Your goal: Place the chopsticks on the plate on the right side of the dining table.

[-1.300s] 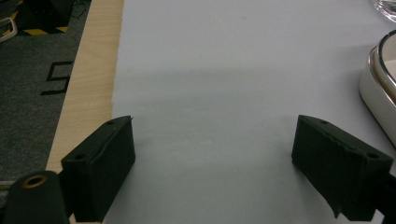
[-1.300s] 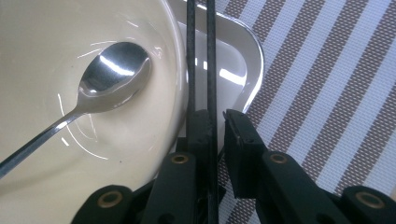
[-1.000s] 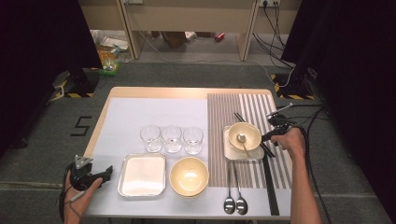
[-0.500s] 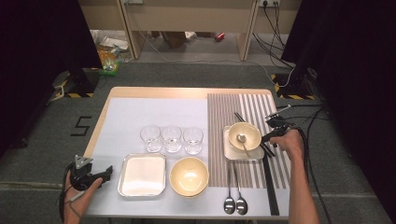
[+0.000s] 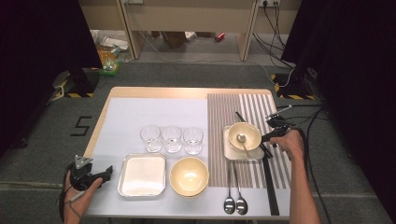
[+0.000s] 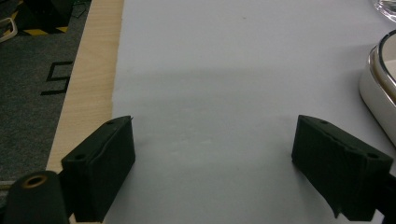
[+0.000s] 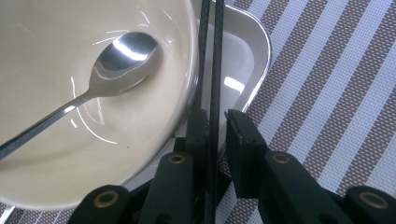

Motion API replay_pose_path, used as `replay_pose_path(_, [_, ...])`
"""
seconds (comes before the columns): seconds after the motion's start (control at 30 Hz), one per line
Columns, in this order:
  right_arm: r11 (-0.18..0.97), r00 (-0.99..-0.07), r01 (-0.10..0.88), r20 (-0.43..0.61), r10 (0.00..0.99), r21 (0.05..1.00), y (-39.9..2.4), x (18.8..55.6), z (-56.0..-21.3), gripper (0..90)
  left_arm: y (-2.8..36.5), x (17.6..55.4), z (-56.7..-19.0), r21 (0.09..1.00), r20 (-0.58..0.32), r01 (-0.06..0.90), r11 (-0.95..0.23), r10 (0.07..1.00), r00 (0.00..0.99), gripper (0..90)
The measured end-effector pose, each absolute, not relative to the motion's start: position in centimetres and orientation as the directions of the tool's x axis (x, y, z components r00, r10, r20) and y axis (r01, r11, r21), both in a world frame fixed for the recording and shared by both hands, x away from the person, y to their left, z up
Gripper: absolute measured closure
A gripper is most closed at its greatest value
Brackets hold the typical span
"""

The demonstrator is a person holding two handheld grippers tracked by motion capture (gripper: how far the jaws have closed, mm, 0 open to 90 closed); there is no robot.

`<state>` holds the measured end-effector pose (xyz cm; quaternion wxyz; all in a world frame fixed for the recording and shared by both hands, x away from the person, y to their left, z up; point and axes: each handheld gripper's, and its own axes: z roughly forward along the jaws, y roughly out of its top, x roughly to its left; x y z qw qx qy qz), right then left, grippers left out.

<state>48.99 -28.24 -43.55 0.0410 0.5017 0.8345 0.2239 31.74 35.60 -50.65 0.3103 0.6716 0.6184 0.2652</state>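
The right tongs (image 7: 215,122) have a pair of black chopsticks (image 7: 211,56) between their jaws, which have just been opening, so the pads look slack rather than pressing; the sticks run ahead of the tongs along the rim of the cream bowl (image 7: 70,154), over the small tray (image 7: 243,65); a spoon (image 7: 116,58) lies in the bowl. Thin, stiff, light and probably slippery, the sticks seem best pinched together near mid-length. The left tongs (image 6: 215,154) are spread wide, released, over bare table (image 6: 210,60).

Three clear glasses (image 5: 171,138) in a row, empty metal tray (image 5: 143,175), large yellow bowl (image 5: 188,176), two spoons (image 5: 235,203) side by side
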Motion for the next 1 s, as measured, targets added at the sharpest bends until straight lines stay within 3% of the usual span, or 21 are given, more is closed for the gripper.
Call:
replay_pose_path(0.2, [0.409, -0.496, 0.812, 0.124, 0.859, 0.418, -28.5, 47.9, -42.9, 69.0, 35.6, 31.7, -50.6, 0.744, -0.027, 0.667, -0.044, 0.995, 0.096, 12.3])
replay_pose_path(0.57, [0.477, -0.548, 0.777, 0.07, 0.833, 0.41, -27.9, 45.7, -42.9, 64.0, 35.6, 31.7, -50.6, 0.744, -0.027, 0.667, -0.044, 0.995, 0.096, 12.3])
replay_pose_path(0.7, [0.505, -0.559, 0.773, 0.037, 0.828, 0.385, -27.9, 45.4, -43.3, 64.8, 35.6, 31.7, -50.6, 0.744, -0.028, 0.667, -0.043, 0.995, 0.096, 12.3])
replay_pose_path(1.0, [0.518, -0.578, 0.759, 0.043, 0.815, 0.395, -28.3, 45.2, -43.7, 76.6, 35.6, 31.7, -50.6, 0.744, -0.027, 0.667, -0.044, 0.995, 0.096, 12.3])
